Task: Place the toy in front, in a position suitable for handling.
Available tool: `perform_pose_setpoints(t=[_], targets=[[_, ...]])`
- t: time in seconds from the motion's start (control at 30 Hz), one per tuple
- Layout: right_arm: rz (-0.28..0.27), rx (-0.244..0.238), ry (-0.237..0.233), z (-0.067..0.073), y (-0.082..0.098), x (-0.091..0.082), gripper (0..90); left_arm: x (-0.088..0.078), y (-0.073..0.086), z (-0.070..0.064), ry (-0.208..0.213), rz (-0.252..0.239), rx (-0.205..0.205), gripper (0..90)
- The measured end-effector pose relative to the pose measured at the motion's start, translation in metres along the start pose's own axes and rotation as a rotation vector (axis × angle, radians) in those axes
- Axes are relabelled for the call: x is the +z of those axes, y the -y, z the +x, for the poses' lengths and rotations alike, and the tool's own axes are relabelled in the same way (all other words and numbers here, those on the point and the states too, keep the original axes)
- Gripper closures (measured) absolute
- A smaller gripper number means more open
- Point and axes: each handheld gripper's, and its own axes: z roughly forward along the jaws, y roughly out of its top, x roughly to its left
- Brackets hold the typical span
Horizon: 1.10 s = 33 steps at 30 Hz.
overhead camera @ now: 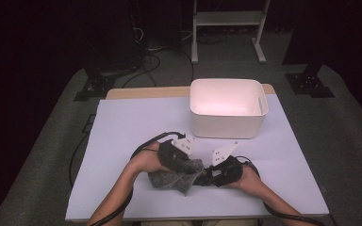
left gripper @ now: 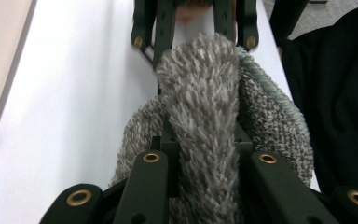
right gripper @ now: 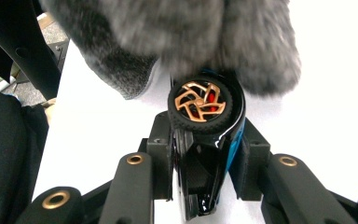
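no readable text, labels or numbers anywhere

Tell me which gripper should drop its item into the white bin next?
Probably right. The right gripper clamps the toy car and sits nearer the white bin; the left gripper pinches the grey cloth covering the car's front.

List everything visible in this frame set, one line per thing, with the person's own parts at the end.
toy car: one, black and blue, copper-coloured wheel, gripped by the right gripper, nose under the cloth
cloth: one, grey, fluffy, pinched by the left gripper, over the car
bin: one, white, far side of the table
table: one, white-covered
frame: one, white, on the floor beyond
left gripper: one, black
right gripper: one, black
forearms: two, entering from the bottom
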Motion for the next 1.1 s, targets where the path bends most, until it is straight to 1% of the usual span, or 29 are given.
perform_pose_setpoints(t=[0.13, 0.23, 0.3, 0.33, 0.37, 0.43, 0.5, 0.63, 0.7, 0.73, 0.77, 0.83, 0.9, 1.03, 1.1], targets=[[0.004, -0.002, 0.000, 0.000, 0.000, 0.000, 64.3, -0.012, 0.018, -0.002, -0.024, -0.023, -0.037, 75.4], [0.004, 0.004, -0.010, -0.001, 0.001, 0.000, 64.6, -0.020, 0.031, -0.005, -0.032, -0.052, -0.057, 75.4], [0.006, 0.009, -0.011, -0.001, 0.002, 0.000, 64.9, -0.025, 0.039, -0.006, -0.034, -0.084, -0.070, 75.4], [0.006, 0.009, -0.011, -0.001, 0.002, 0.000, 64.9, -0.025, 0.039, -0.006, -0.034, -0.084, -0.070, 75.4], [0.009, 0.008, -0.009, -0.001, 0.002, 0.000, 65.0, -0.026, 0.042, -0.006, -0.036, -0.088, -0.077, 75.4], [0.010, 0.008, -0.007, 0.000, 0.003, 0.000, 65.2, -0.029, 0.049, -0.008, -0.037, -0.108, -0.088, 75.4], [0.011, 0.008, -0.006, 0.000, 0.003, -0.001, 65.3, -0.034, 0.056, -0.009, -0.047, -0.125, -0.102, 75.4], [0.010, 0.017, -0.009, -0.001, 0.003, -0.001, 65.5, -0.042, 0.067, -0.014, -0.076, -0.134, -0.122, 75.3], [0.012, 0.016, -0.009, -0.002, 0.003, -0.001, 65.5, -0.046, 0.076, -0.015, -0.088, -0.119, -0.144, 75.2], [0.012, 0.016, -0.009, -0.002, 0.003, -0.001, 65.5, -0.046, 0.076, -0.015, -0.088, -0.119, -0.144, 75.2], [0.013, 0.015, -0.007, -0.003, 0.003, -0.002, 65.6, -0.046, 0.080, -0.016, -0.089, -0.116, -0.150, 75.2], [0.011, 0.022, -0.006, -0.003, 0.003, -0.002, 65.7, -0.046, 0.086, -0.016, -0.088, -0.127, -0.170, 75.2], [0.010, 0.024, -0.007, -0.003, 0.003, -0.002, 65.6, -0.043, 0.091, -0.016, -0.085, -0.123, -0.185, 75.2], [0.014, 0.026, -0.012, -0.004, 0.003, -0.002, 65.5, -0.037, 0.095, -0.014, -0.070, -0.152, -0.202, 75.2], [0.013, 0.037, -0.015, -0.005, 0.002, -0.003, 64.6, -0.034, 0.094, -0.013, -0.062, -0.155, -0.200, 75.2]])
